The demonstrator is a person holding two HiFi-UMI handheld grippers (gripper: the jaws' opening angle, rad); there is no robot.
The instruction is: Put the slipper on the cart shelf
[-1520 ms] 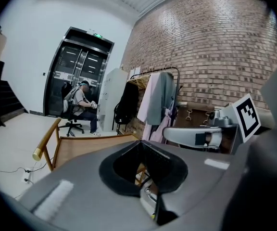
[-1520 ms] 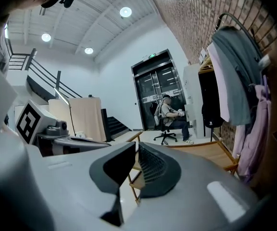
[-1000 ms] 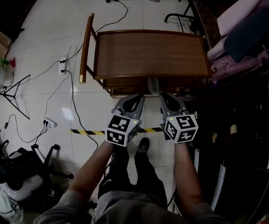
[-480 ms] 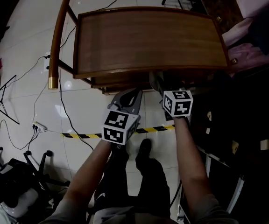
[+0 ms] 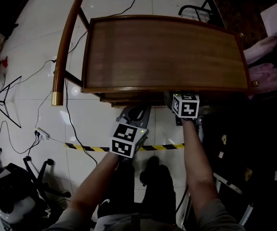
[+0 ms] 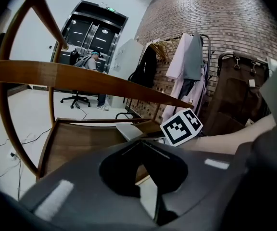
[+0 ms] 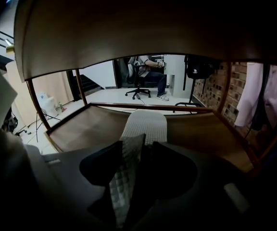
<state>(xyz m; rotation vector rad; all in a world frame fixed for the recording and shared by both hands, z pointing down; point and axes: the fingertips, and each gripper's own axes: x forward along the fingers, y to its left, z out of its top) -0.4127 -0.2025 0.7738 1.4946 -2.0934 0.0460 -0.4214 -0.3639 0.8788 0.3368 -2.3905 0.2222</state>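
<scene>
A wooden cart (image 5: pixel 162 52) stands on the tiled floor in front of me. Its top hides the lower shelf (image 7: pixel 90 126) in the head view. A pale grey slipper (image 7: pixel 145 124) lies flat on that lower shelf, toe pointing away. My right gripper (image 7: pixel 143 146) reaches in under the top; only its marker cube (image 5: pixel 185 105) shows from above. Its jaws are opening, and the slipper's quilted upper (image 7: pixel 124 172) still stands between them, against the left jaw. My left gripper (image 5: pixel 137 109) hangs back at the cart's near edge, shut and empty. From there I see the slipper (image 6: pixel 129 130) too.
The cart's curved handle bar (image 5: pixel 66 47) runs along its left side. Cables and a power strip (image 5: pixel 42 134) lie on the floor to the left, by a tripod (image 5: pixel 4 100). Yellow-black tape (image 5: pixel 88 148) crosses the floor below the grippers. Hanging clothes (image 6: pixel 186 66) stand at the right.
My right gripper has gone forward under the cart's top, so its jaws are hidden from above. The left gripper has stayed near the cart's edge. The cart fills more of the head view.
</scene>
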